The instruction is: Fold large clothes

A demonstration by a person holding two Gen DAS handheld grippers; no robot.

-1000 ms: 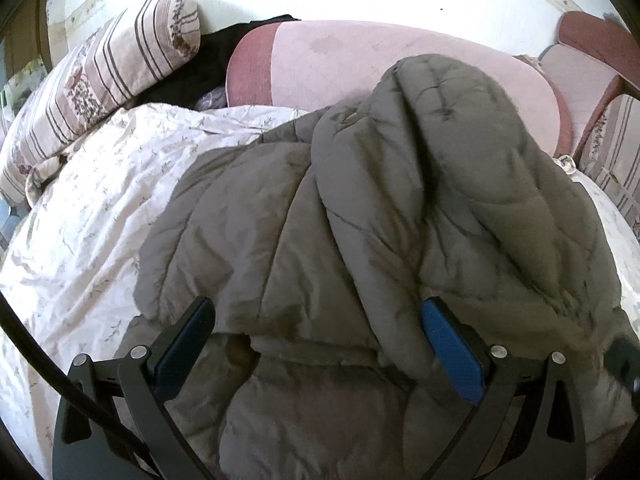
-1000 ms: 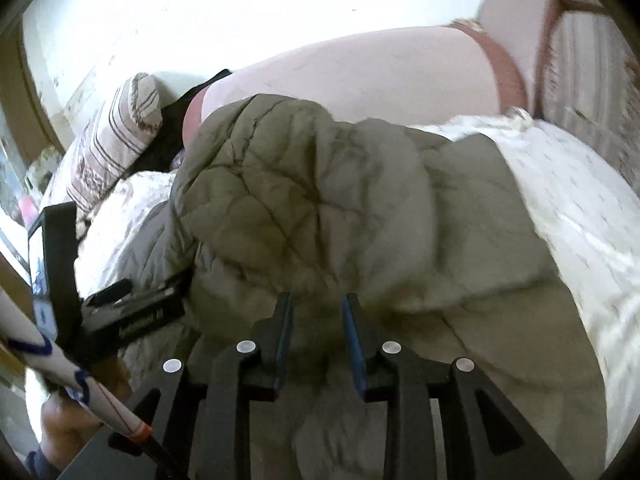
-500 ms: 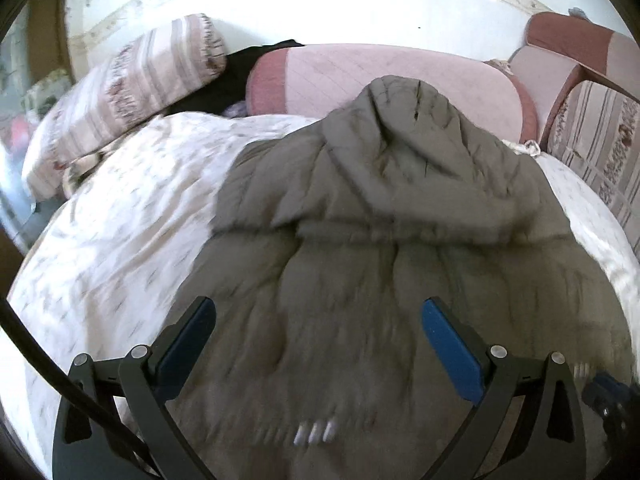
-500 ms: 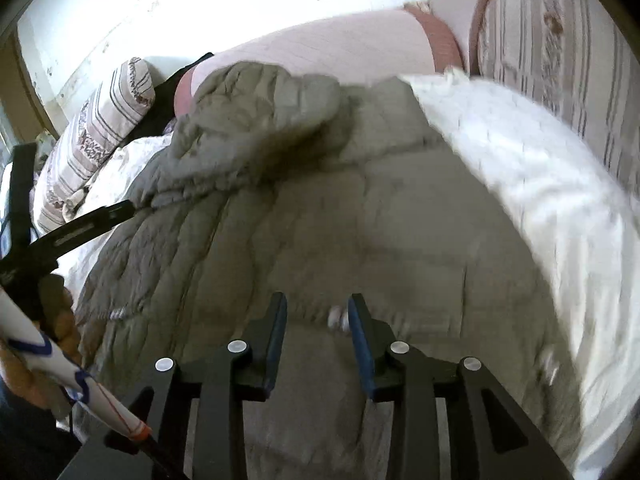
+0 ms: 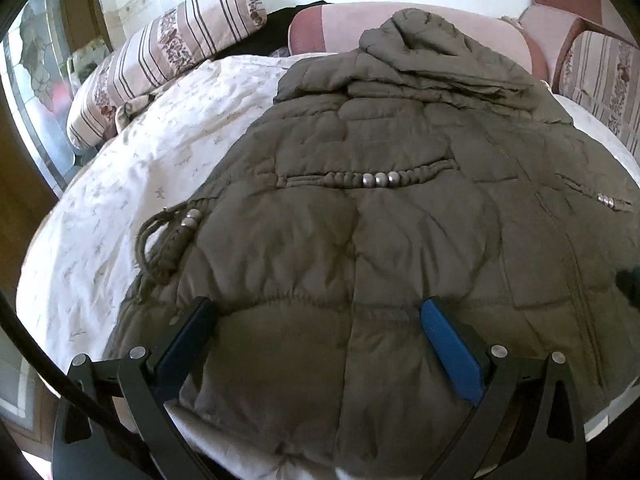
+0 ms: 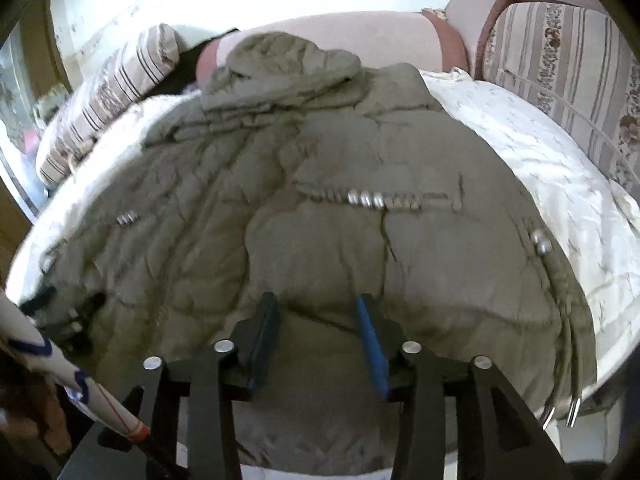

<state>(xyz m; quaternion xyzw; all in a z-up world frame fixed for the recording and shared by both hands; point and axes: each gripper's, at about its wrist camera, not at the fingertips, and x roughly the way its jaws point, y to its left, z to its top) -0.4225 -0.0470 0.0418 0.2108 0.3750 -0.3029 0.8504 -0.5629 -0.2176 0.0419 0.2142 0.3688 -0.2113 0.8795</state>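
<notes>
Left wrist view: the olive-green quilted padded coat lies spread flat on the white floral bedsheet, back panel up, its hood at the far end against a long pink bolster. A braided waist strap with silver beads runs across the middle, and a knotted cord end trails off the coat's left edge onto the sheet. A striped floral pillow sits far left. The left gripper hangs over the near hem with its jaws spread wide; the blue pads look clear of the fabric and pinch nothing.

Right wrist view: the same coat covers the middle of the bed, hood far, bare sheet to the right, a striped cushion at far right. Two metal-tipped drawstrings hang off the near right edge. The right gripper is over the near hem, its jaws partly apart and opening, with nothing pinched between them. A white stick with blue marks crosses the near left corner.
</notes>
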